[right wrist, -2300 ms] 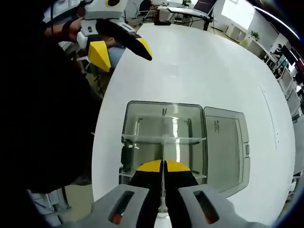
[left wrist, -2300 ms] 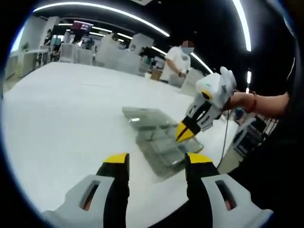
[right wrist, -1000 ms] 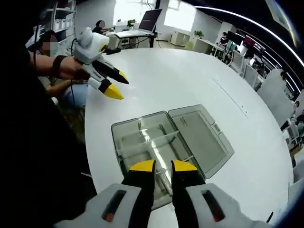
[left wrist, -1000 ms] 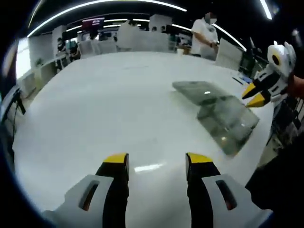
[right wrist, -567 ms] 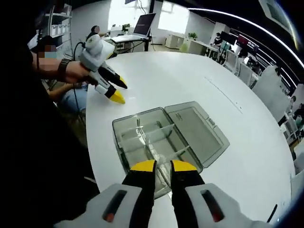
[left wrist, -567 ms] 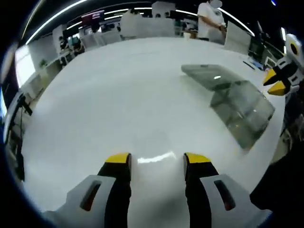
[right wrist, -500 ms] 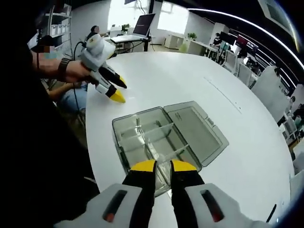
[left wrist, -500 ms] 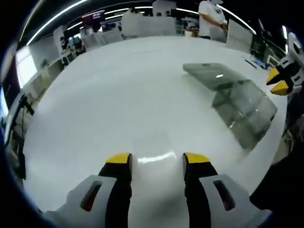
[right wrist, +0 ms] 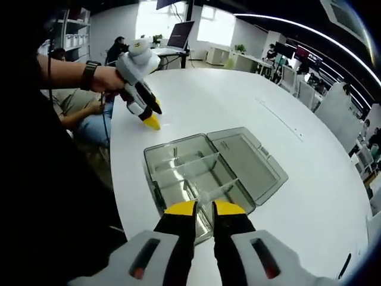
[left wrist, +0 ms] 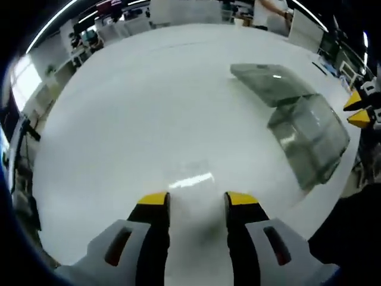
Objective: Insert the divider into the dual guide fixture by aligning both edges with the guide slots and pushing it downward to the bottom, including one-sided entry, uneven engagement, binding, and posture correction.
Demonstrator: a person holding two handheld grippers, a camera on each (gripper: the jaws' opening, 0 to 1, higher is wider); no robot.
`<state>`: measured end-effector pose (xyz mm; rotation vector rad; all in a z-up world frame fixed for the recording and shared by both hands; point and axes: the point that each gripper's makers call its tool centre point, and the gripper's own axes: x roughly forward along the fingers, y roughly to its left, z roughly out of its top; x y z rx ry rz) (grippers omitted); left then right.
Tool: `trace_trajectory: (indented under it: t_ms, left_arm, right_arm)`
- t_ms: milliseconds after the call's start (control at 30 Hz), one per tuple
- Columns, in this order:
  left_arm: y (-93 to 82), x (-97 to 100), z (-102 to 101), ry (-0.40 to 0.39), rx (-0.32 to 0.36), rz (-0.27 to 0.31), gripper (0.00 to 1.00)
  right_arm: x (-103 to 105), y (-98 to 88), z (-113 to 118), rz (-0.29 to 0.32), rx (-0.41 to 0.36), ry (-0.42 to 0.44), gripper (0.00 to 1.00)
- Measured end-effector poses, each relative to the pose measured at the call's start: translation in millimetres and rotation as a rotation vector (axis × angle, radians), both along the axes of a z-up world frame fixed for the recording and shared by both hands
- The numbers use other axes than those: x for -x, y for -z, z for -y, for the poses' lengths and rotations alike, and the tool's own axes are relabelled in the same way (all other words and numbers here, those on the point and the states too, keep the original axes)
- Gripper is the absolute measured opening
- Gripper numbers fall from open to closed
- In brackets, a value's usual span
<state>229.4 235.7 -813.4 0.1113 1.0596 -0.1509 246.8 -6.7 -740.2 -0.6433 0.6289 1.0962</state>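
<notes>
A clear plastic box (right wrist: pixel 178 179) with guide slots lies on the white table, its lid (right wrist: pixel 253 158) folded open to the right. Clear dividers (right wrist: pixel 189 161) stand inside it, crossing each other. My right gripper (right wrist: pixel 203 208) hovers over the box's near end, open by a narrow gap with nothing visible between the jaws. In the left gripper view, the same box (left wrist: pixel 306 140) and lid (left wrist: pixel 268 83) sit far right. My left gripper (left wrist: pixel 197 201) is open and empty over bare table. A hand holds the left gripper (right wrist: pixel 149 116) beyond the box's far left corner.
The white table (left wrist: pixel 131 107) stretches wide to the left and far side of the box. Its edge (right wrist: pixel 119 196) runs close along the box's left side. A seated person (right wrist: pixel 83 113) is past that edge. Desks and chairs stand in the background.
The left gripper view has tipped down closer to the tabletop. The right gripper has stayed over the box's near end, narrowly open. The box has not moved.
</notes>
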Motion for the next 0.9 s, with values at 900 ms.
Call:
trace_trajectory:
  t_ms: [900]
  left_arm:
    - [2.0,-5.3,6,0.148,-0.06,-0.171,0.29]
  right_arm:
    - [19,-5.9,11,0.003,-0.018,0.037,0.03]
